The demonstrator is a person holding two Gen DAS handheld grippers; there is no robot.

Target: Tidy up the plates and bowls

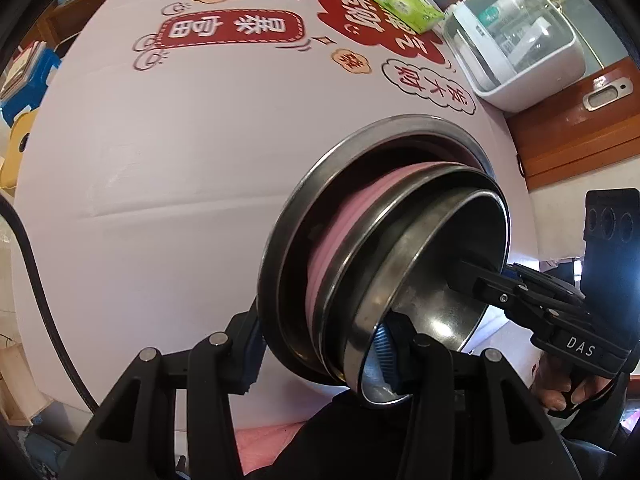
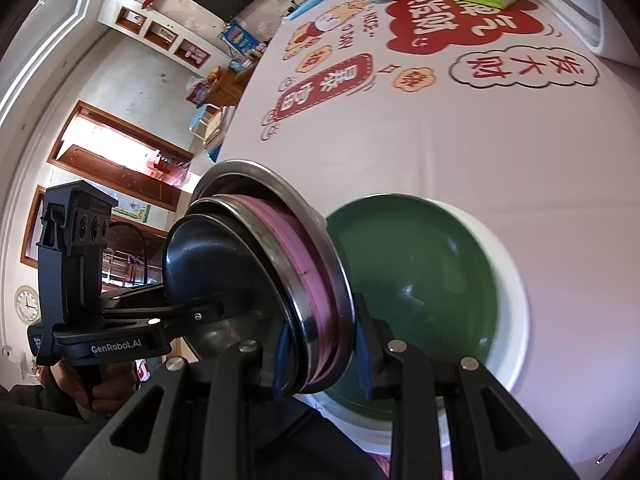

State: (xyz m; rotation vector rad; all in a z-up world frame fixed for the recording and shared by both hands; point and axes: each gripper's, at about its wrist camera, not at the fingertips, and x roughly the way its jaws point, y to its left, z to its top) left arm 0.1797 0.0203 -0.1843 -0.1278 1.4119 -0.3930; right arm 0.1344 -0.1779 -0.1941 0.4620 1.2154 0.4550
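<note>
Above the printed tablecloth [image 1: 160,160], a nested stack of dishes [image 1: 384,272] was held on edge between 2 grippers. The stack comprised a wide steel plate [image 1: 280,248], a pink dish [image 1: 336,232] and smaller steel bowls [image 1: 440,260] seated inside it. In the left wrist view it occupied the 4 o'clock region.

The left gripper [image 1: 320,344] pinched the stack at its lower rim, 1 blue pad behind the wide plate and the other inside the innermost bowl. The right gripper [image 2: 324,344] clamped the rim from the opposite side, with 1 pad on each face of the wide plate and pink dish. Neither set of jaws was spread free; both pressed on metal.

In the right wrist view, a green plate on a white plate [image 2: 512,280] lay flat on the cloth at 3 o'clock, just beyond the held stack.

Handling judgement:
1. Steel parts appeared rigid and smooth; slippage between nested pieces was likely while the stack stood tilted.
2. Combined weight was judged moderate, and 2 opposed rim grips suited it.
3. The pink dish's material could not be determined; it was to be treated as breakable.
4. Hold was best taken across the outer rim, clamping all layers together.
5. A tissue pack [image 1: 408,8] and a white container [image 1: 516,44] stood well apart at 1 o'clock.
</note>
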